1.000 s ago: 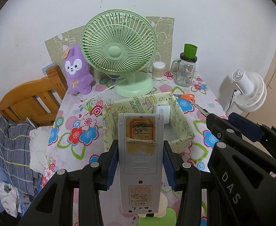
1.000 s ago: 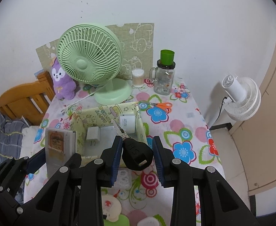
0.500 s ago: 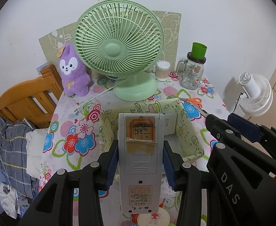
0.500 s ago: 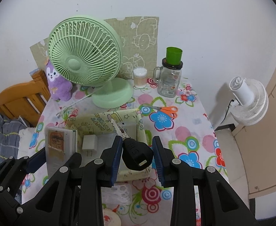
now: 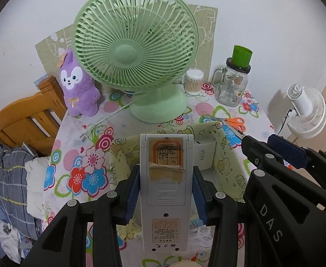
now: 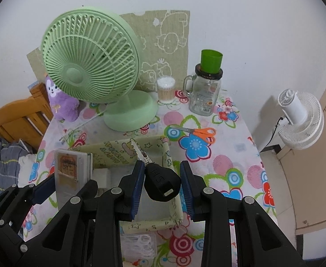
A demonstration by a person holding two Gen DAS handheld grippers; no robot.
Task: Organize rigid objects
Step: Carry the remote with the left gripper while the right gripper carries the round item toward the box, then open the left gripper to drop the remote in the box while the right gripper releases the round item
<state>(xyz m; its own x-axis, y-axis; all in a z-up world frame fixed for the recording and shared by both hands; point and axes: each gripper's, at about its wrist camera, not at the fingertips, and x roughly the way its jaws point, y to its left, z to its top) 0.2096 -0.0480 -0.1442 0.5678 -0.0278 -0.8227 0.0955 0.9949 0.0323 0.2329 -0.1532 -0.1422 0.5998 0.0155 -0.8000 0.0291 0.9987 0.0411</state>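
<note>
Your left gripper (image 5: 166, 191) is clamped on the grey remote (image 5: 166, 178), held over the yellow fabric box (image 5: 228, 155) near the table's front edge. Your right gripper (image 6: 161, 184) is clamped on the black-headed key (image 6: 161, 179), above the box's right wall.

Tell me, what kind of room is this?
Probably a bedroom at home: a wooden bed frame with bedding sits beside a small table holding a plush toy and a desk fan.

Floral table (image 6: 234, 155): fan (image 6: 89, 66), scissors (image 6: 196, 132), jar (image 6: 205, 95), fabric box (image 6: 169, 153).
</note>
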